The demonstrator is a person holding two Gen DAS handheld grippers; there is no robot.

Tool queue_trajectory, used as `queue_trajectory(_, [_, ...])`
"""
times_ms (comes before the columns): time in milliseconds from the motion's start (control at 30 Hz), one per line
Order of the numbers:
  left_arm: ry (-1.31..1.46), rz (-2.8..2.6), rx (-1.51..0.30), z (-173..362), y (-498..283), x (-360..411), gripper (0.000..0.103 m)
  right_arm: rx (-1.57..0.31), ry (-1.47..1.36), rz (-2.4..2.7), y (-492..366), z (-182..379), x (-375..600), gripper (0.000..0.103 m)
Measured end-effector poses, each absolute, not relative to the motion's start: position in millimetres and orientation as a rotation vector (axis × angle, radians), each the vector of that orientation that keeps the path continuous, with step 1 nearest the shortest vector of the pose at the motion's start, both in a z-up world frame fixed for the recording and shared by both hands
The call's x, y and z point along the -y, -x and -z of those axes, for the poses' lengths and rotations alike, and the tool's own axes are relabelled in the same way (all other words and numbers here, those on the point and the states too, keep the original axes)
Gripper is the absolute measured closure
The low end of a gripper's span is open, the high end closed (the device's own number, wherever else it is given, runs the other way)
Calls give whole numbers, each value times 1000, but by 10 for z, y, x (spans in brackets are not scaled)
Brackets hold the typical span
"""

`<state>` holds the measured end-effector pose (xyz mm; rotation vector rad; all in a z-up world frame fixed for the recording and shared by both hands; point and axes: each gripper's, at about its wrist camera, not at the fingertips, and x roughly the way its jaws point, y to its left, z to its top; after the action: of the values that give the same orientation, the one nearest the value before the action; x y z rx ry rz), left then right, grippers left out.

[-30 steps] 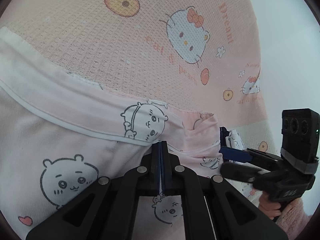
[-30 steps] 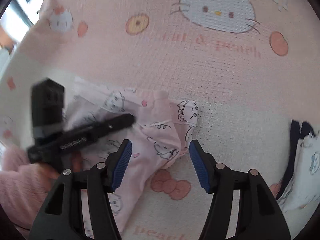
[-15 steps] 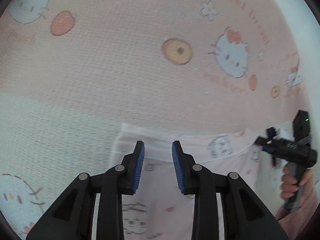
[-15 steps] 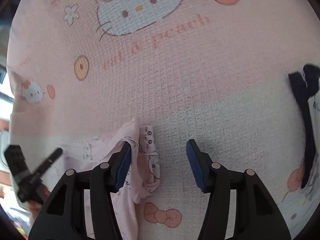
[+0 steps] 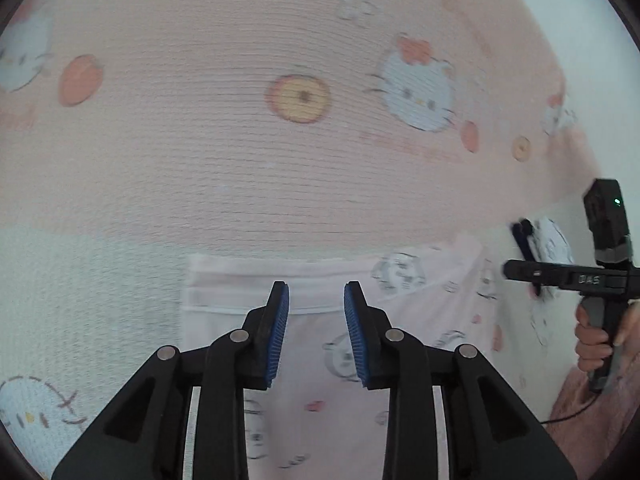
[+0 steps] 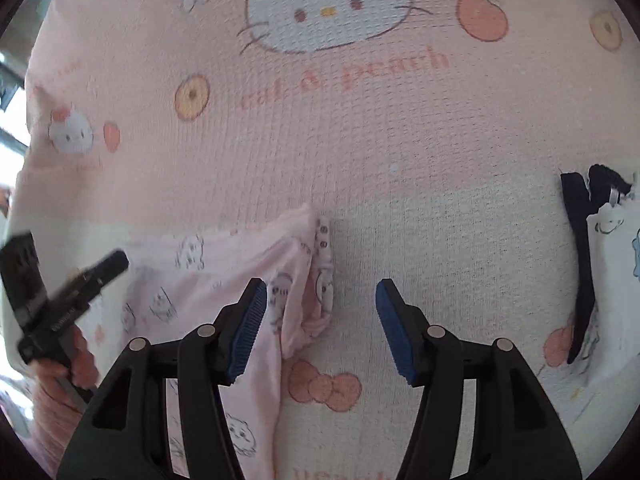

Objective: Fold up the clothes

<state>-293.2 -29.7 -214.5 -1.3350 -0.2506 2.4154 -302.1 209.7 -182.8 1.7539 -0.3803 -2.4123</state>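
Now the pale pink garment printed with small white cartoon faces (image 5: 320,364) lies spread on the pink and cream waffle-weave blanket printed with cat faces and peaches (image 5: 240,168); the left claw (image 5: 316,334) hangs just above it with its blue-padded jaws apart and nothing between them, near the white-piped hem (image 5: 224,309); the right claw (image 6: 320,328) is also parted and empty, its left pad over the garment's bunched right edge (image 6: 316,280), its right pad over bare blanket; in the right wrist view a second garment, white with dark navy trim (image 6: 600,264), lies well apart at the right edge; each view shows the other claw held in a hand at the garment's far side.
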Motion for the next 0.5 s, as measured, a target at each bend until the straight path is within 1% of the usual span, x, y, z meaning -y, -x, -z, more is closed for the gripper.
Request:
queue_trajectory(67, [1335, -2375, 168, 2121, 2966, -20, 72, 296, -1744, 2448, 2970, 1823, -2023, 44])
queue_trajectory(200, [1494, -2369, 38, 2423, 3200, -289, 72, 341, -1706, 2443, 3198, 1901, -1984, 44])
queue_trajectory(267, [1501, -2384, 65, 2479, 3303, -257, 72, 255, -1778, 2444, 3386, 2052, -1943, 45])
queue_trajectory(333, [1516, -2492, 24, 2417, 3359, -178, 73, 216, -1811, 2473, 3569, 2224, -1943, 45])
queue_trajectory(400, [1533, -2620, -39, 2335, 3406, -94, 73, 407, -1767, 2477, 3537, 2190, -2166, 46])
queue_trajectory(433, [1522, -2608, 24, 2275, 3388, -31, 74, 514, -1739, 2478, 3480, 2138, -2296, 46])
queue_trajectory(500, [1475, -2484, 242, 2136, 3281, 74, 74, 655, -1686, 2477, 3278, 2019, -2486, 45])
